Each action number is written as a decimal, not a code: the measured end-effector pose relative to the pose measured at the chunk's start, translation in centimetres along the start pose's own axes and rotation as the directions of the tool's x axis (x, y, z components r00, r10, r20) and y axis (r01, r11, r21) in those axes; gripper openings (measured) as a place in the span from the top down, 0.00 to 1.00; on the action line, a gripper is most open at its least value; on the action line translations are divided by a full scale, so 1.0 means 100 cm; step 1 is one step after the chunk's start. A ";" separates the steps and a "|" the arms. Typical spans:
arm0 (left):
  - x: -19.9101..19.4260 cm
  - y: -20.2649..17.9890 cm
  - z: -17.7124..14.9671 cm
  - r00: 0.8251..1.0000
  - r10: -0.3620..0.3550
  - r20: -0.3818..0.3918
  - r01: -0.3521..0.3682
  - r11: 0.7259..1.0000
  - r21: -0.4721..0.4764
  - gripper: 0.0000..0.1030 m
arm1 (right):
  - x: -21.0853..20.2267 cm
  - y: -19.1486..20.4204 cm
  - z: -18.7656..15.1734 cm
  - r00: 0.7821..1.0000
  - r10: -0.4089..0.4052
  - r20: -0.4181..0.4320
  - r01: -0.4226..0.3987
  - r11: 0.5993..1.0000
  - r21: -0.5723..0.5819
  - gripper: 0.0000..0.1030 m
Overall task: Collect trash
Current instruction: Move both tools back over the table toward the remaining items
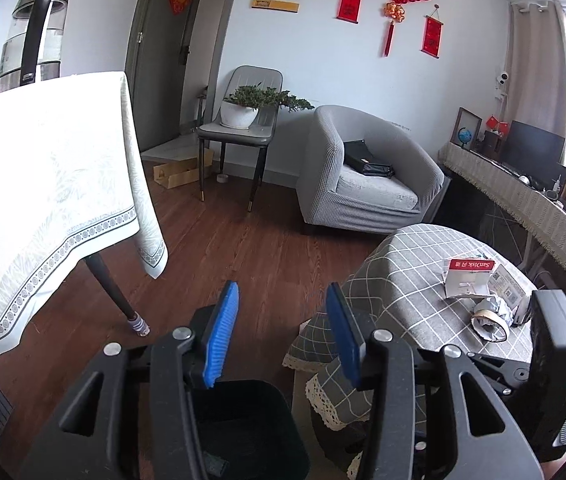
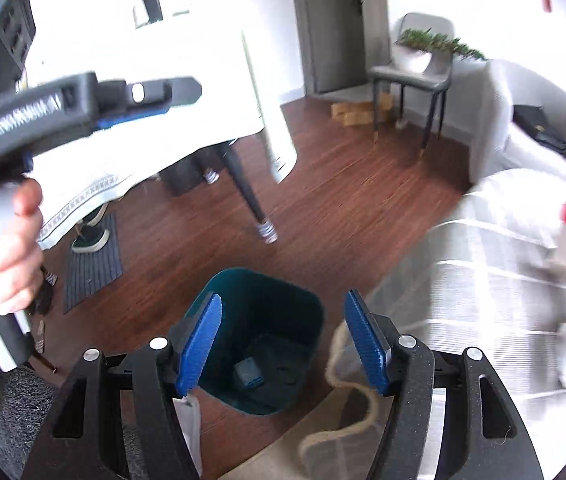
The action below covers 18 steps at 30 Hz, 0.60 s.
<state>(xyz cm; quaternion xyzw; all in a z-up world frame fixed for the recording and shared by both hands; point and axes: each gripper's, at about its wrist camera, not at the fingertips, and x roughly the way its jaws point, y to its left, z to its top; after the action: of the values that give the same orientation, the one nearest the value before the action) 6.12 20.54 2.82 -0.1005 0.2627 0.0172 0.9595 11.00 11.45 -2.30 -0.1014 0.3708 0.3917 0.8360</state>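
Below, one bin (image 2: 261,344), two empty tools (image 2: 283,340), one tape roll (image 1: 490,322)

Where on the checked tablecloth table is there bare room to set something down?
The near and left part of the checked table is bare, from its hanging edge to the trash. The far right is crowded: a red-and-white package, tape roll and crumpled foil cluster beside the right gripper's body.

Checked tablecloth (image 2: 503,280) motion-blurred in right wrist view; bin (image 1: 243,428) cut off by left-view bottom edge.
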 end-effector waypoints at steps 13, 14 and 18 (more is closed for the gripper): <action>0.028 -0.071 -0.004 0.994 -0.104 -0.046 0.108 0.988 0.110 0.32 | -0.085 -0.071 -0.019 0.981 -0.156 0.115 0.146 0.985 0.088 0.37; 0.030 -0.077 -0.006 0.992 -0.117 -0.050 0.122 0.985 0.125 0.29 | -0.088 -0.078 -0.021 0.979 -0.166 0.115 0.155 0.983 0.096 0.37; 0.039 -0.102 -0.011 0.984 -0.168 -0.058 0.176 0.969 0.175 0.22 | -0.103 -0.099 -0.032 0.975 -0.194 0.110 0.178 0.975 0.135 0.37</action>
<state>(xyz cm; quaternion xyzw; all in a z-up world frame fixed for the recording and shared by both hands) 9.77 10.24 1.76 -0.0363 0.2742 -0.0921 0.9566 12.17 -2.63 1.40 -0.0595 0.3313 0.2932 0.8948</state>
